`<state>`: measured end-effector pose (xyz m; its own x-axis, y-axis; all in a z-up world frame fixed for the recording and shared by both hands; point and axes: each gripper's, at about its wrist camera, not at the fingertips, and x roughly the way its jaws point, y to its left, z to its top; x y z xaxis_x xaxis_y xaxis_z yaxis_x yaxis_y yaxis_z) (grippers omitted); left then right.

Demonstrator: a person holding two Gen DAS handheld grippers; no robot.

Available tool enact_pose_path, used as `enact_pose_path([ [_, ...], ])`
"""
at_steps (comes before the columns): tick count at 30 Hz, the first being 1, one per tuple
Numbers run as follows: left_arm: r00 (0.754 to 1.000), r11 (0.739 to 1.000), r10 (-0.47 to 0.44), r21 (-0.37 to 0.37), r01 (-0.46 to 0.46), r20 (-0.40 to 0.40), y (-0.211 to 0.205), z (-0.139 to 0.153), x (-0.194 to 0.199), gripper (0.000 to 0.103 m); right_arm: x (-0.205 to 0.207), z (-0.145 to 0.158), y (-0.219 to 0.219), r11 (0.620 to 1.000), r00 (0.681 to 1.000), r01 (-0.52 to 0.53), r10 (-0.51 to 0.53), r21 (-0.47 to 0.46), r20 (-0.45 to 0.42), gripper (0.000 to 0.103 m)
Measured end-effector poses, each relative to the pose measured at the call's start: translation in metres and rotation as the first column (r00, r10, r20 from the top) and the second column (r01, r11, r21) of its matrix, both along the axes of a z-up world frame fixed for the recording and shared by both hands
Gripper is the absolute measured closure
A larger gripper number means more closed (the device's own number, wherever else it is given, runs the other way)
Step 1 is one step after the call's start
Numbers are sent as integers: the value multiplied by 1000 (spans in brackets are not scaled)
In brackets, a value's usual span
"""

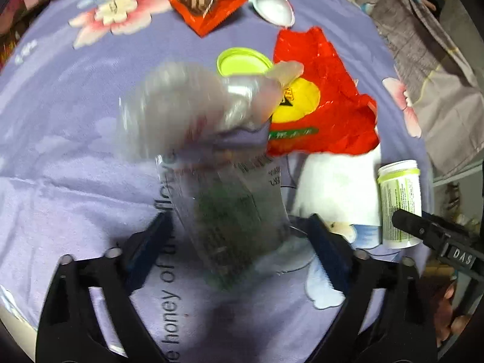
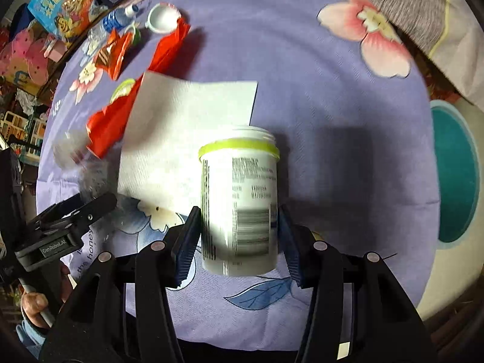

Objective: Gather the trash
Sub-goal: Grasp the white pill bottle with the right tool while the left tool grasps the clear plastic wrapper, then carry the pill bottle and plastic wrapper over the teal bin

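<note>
Two grippers each have a piece of trash between their fingers, above a surface covered in lilac flowered cloth; whether it is a desk or a bed cannot be told.

The left gripper [image 1: 239, 236] has a clear, crumpled plastic bottle [image 1: 211, 157] standing between its jaws. The picture is blurred by motion, so I cannot tell whether the jaws actually press on it or sit slightly apart from it. The bottle looks empty, so it should be very light, thin-walled and easily crushed; its smooth film could slip, so the labelled lower body between the pads seems the best place to hold it.

The right gripper [image 2: 239, 236] is closed around the lower half of a white jar [image 2: 239, 202] with a lime-green band and no lid; both pads touch its sides. The jar looks stiff and light, and its straight walls give a secure grip at mid-body.

Ahead of the left gripper lie a lime-green lid [image 1: 243, 65], a red plastic bag [image 1: 323, 103], an orange snack wrapper [image 1: 205, 1] and a white scoop [image 1: 273, 6]. Just ahead of the right gripper, under and beyond the jar, lies a white paper napkin [image 2: 184, 130], soft and flimsy, best pinched at an edge.
</note>
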<state>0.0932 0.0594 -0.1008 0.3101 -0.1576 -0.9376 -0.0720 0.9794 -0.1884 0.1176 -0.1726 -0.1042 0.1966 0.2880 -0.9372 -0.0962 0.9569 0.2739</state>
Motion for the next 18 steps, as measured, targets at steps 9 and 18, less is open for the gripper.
enact_pose_path([
  [9,995,996,-79,42,76,65,-8,21,-13,59,0,-2,-2,1000,1000,4,-5,30,31,55],
  [18,953,972,-231,11,233,194,-52,72,-19,59,-15,40,-64,984,981,130,-145,121,125,55],
])
